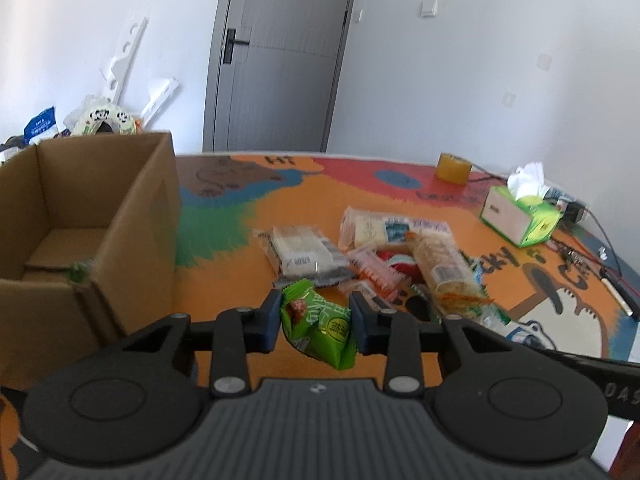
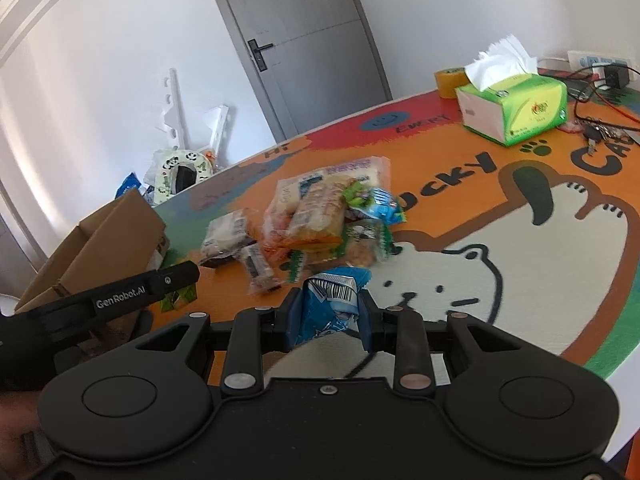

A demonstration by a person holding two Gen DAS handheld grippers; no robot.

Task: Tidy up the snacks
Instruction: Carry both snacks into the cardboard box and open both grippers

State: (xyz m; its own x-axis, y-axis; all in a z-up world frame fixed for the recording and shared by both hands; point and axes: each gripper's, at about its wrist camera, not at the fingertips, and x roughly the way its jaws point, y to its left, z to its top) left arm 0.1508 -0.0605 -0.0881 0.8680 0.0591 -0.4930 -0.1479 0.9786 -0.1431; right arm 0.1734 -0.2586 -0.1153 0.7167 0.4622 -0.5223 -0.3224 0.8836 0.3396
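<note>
Beside the cardboard box (image 1: 92, 216), open on its left, the left gripper (image 1: 316, 320) pinched a green snack packet (image 1: 320, 326), while the right gripper (image 2: 328, 314) clasped a blue packet (image 2: 330, 304) farther away.

On the side of your left gripper (image 2: 132, 294), seen from the right wrist, you can read "GenRobot.AI" in white. Your table mat (image 2: 540, 260) carries big dark letters: "UCKY" beside the white cartoon animal, "CA" cut off at the edge, "HI" near the far rim. The blue snack packet (image 2: 326, 306) in your right gripper (image 2: 328, 316) shows a barcode; its digits are too small to read.
</note>
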